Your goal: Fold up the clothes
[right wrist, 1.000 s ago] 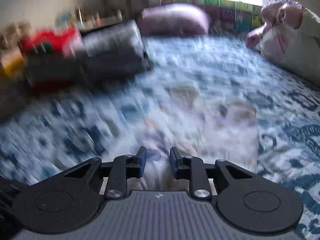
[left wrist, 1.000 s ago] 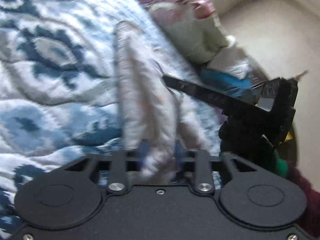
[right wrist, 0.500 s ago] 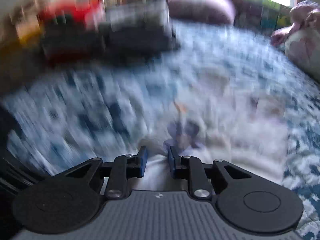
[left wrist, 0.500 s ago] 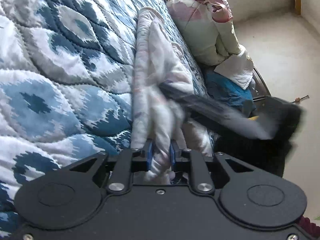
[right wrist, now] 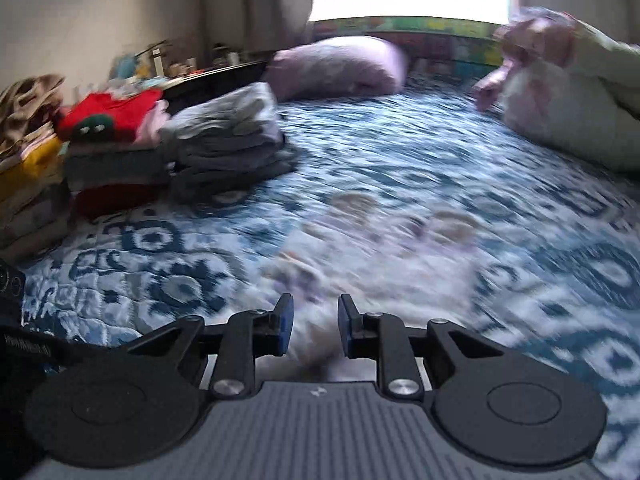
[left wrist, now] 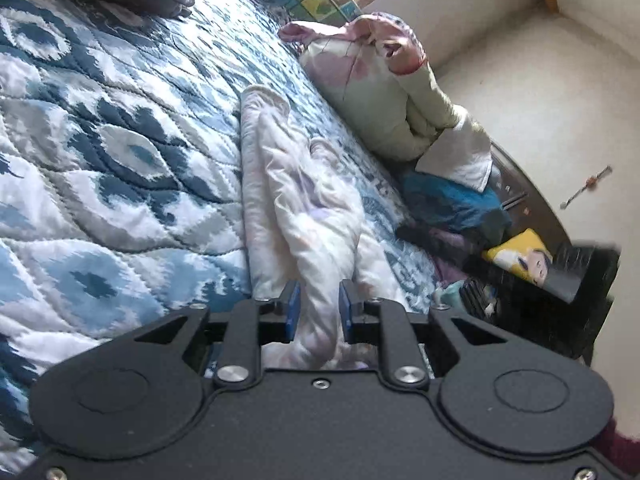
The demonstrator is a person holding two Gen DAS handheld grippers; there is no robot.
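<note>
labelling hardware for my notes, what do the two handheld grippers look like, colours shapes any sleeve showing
The left gripper is matte black: two round discs, silver pivot bolts, black fingers with blue pads. The right gripper has the same shape, but its body is grey and ribbed with a small logo. A dark red sleeve shows at the lower right of the left view.

No readable text anywhere.

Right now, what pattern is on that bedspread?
The bedspread is quilted, with blue, navy, grey and white diamond-like motifs; sharpest in the left wrist view.
</note>
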